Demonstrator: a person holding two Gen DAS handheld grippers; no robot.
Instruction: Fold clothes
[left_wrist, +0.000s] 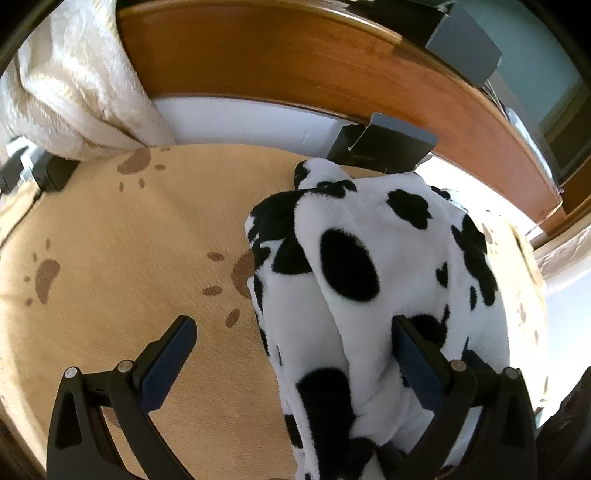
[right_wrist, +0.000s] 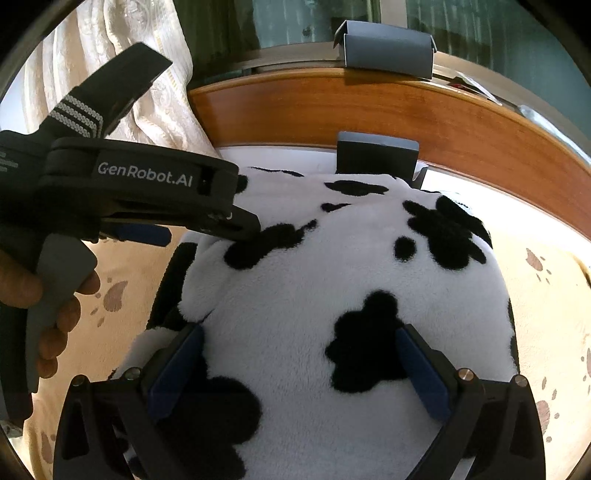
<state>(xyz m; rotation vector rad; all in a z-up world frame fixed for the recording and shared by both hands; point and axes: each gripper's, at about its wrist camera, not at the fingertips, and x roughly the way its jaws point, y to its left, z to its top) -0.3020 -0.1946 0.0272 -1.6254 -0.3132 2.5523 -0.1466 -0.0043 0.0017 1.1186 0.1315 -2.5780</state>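
A fluffy cow-print garment (left_wrist: 373, 280), white with black patches, lies bunched on a bed covered by a tan sheet (left_wrist: 122, 258) printed with brown paw marks. The garment sits toward the head edge of the bed, close to the wooden headboard (left_wrist: 295, 62), with bare sheet spread out to its left.

The left gripper (left_wrist: 295, 350) has its jaws wide apart. The garment's near folds fill the right half of the gap and press against the right finger (left_wrist: 413, 354), while the left finger (left_wrist: 170, 354) hangs over bare sheet, clear of the cloth. In the right wrist view this same gripper (right_wrist: 236, 221) comes in from the left, its tip touching the garment's upper left edge, and a hand (right_wrist: 44, 295) wraps its grey handle.

The right gripper (right_wrist: 299, 365) also has its jaws apart, straddling the near side of the garment. The fleece bulges up between the two blue-padded fingers (right_wrist: 424, 373), which touch or nearly touch the cloth on both sides; whether they press in cannot be told.

A cream cushion (left_wrist: 74, 85) rests at the head edge, left corner, against the headboard. A small dark box with a grey open flap (left_wrist: 380, 144) stands just behind the garment at the head edge, and a second grey box (right_wrist: 388, 48) sits on top of the headboard. A pale curtain (right_wrist: 122, 44) hangs behind the left gripper.
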